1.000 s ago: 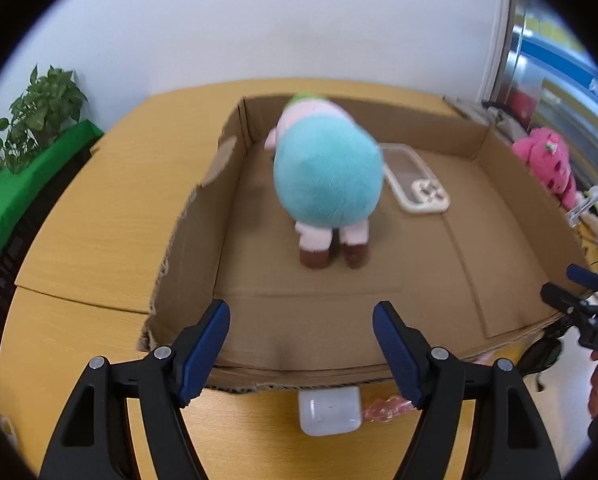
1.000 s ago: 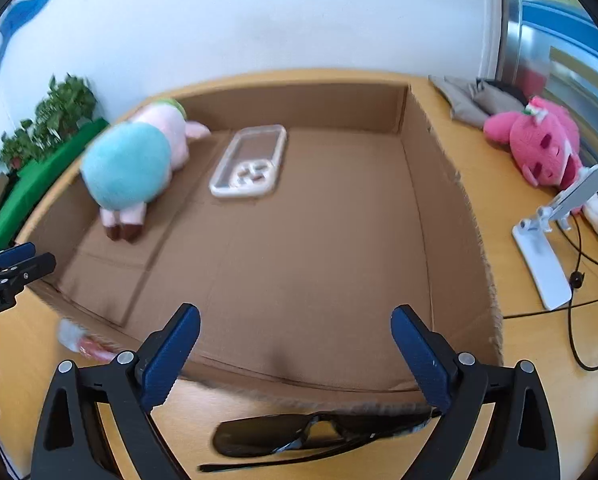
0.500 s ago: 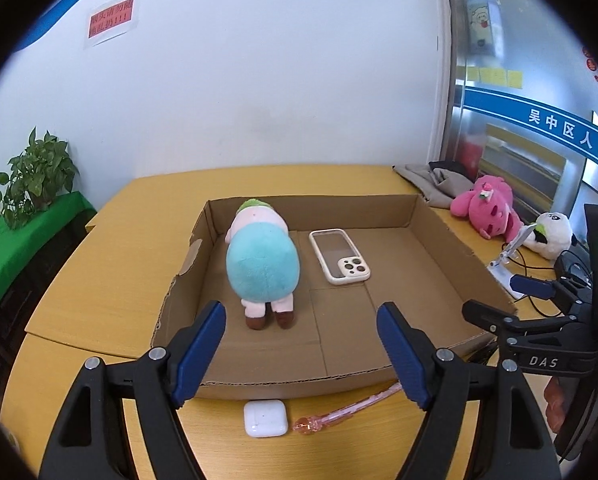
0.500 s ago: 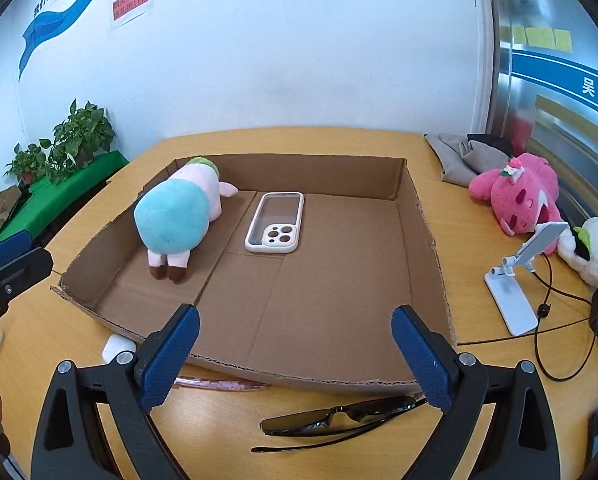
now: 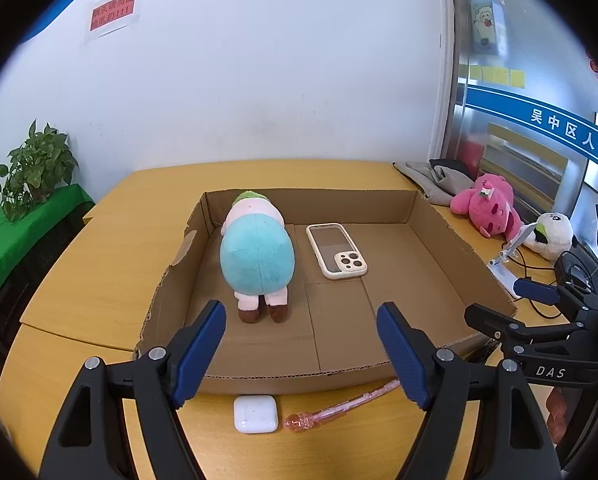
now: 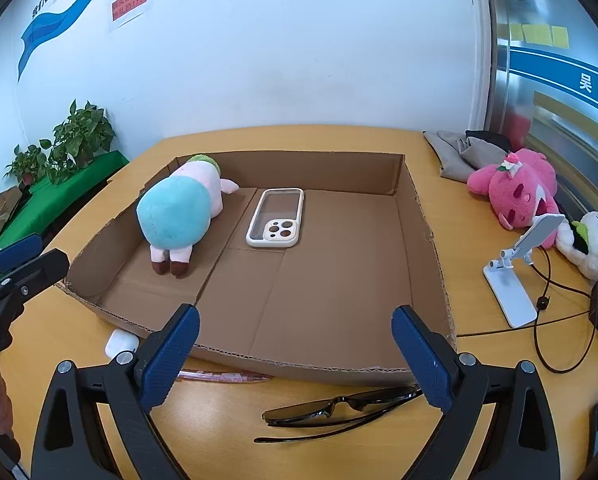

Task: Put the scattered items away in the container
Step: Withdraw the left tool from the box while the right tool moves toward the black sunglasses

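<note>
Outside the cardboard box [image 5: 439,236], at its six-o'clock wall on the table [image 5: 99,248], lie a smooth, hard earbud case [image 5: 255,413], a thin pink pen [image 5: 339,404] and fragile sunglasses [image 6: 339,408], best pinched mid-frame, both tools [image 5: 299,350] [image 6: 295,356] gaping empty.

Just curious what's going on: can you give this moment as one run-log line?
left gripper: open, empty | right gripper: open, empty | cardboard box: holds plush toy, phone case | outside: earbud case, pink pen, sunglasses
</note>
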The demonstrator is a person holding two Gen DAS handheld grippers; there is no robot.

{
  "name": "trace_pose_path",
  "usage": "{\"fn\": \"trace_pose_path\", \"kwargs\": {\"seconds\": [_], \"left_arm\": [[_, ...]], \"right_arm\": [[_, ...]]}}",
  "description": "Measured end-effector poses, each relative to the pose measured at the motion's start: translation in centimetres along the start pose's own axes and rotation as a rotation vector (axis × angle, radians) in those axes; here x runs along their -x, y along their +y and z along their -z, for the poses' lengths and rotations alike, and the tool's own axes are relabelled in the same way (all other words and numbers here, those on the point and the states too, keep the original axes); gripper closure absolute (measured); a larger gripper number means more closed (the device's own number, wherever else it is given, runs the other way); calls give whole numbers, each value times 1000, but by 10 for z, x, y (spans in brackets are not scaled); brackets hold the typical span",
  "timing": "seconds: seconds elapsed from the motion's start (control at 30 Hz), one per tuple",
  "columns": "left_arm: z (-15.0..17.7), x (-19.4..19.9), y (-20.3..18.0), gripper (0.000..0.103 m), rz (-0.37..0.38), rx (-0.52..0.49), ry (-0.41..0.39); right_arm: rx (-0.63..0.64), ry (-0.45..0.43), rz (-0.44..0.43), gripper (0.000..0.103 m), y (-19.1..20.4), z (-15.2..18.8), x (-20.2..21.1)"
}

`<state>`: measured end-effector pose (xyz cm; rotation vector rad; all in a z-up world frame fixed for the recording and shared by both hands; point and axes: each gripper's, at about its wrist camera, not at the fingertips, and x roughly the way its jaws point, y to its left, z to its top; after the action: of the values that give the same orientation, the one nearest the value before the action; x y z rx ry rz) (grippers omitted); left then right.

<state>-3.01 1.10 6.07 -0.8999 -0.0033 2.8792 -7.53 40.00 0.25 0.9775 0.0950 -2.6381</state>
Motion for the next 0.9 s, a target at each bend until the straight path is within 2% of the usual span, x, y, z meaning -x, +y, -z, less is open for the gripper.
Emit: {"fn": "trace_pose_path", "kwargs": {"seconds": [0.63, 0.9], "left_arm": [[12, -19, 4, 25, 28, -10, 69], [23, -23, 2, 25, 66, -35, 115]], "right_arm": [[-17, 28, -26, 4, -3, 2, -6], [-96, 46, -19, 4, -31, 18, -2]]}}
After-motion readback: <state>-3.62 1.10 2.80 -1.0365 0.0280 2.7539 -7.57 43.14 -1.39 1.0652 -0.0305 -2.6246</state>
